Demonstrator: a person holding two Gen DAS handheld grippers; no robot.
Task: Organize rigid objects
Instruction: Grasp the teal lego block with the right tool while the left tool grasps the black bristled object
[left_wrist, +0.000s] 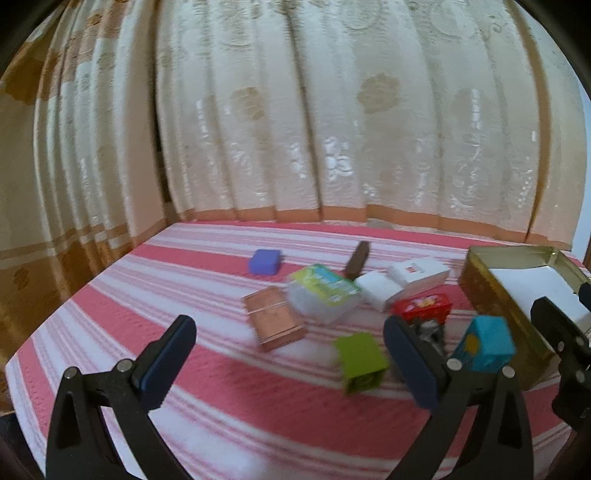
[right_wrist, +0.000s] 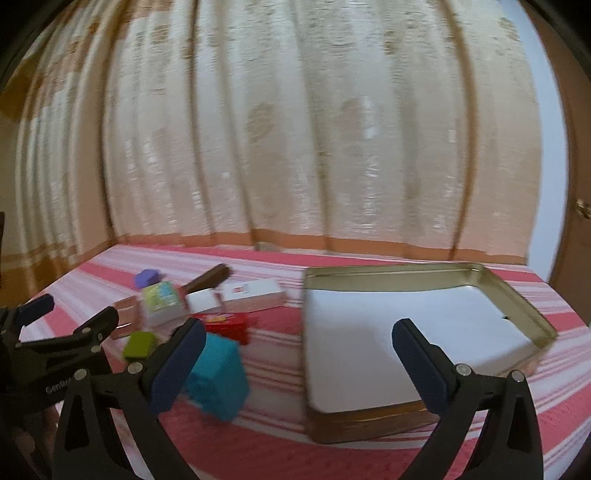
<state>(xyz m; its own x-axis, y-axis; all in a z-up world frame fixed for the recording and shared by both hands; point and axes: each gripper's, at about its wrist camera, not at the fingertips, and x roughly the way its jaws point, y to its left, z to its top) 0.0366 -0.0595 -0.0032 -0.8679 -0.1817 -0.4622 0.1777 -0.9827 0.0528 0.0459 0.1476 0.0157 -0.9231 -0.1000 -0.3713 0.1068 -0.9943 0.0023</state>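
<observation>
Small boxes lie scattered on the striped bed: a purple box (left_wrist: 265, 261), a brown bar (left_wrist: 356, 260), a green-and-white box (left_wrist: 325, 293), a copper box (left_wrist: 275, 317), two white boxes (left_wrist: 419, 275), a red box (left_wrist: 423, 308) and a lime box (left_wrist: 360, 360). My left gripper (left_wrist: 291, 354) is open above the bed, short of the pile, holding nothing. A teal box (right_wrist: 218, 376) sits tilted and blurred just beside the left finger of my right gripper (right_wrist: 301, 365), which is open. Ahead of the right gripper stands an open gold tin (right_wrist: 388, 271) with a white lining.
A patterned cream curtain (left_wrist: 295, 129) hangs behind the bed. The bed's left edge (left_wrist: 22, 354) drops off to the left. A brown door (right_wrist: 576, 184) stands at the far right. In the right wrist view, the left gripper (right_wrist: 74, 312) is at the left edge.
</observation>
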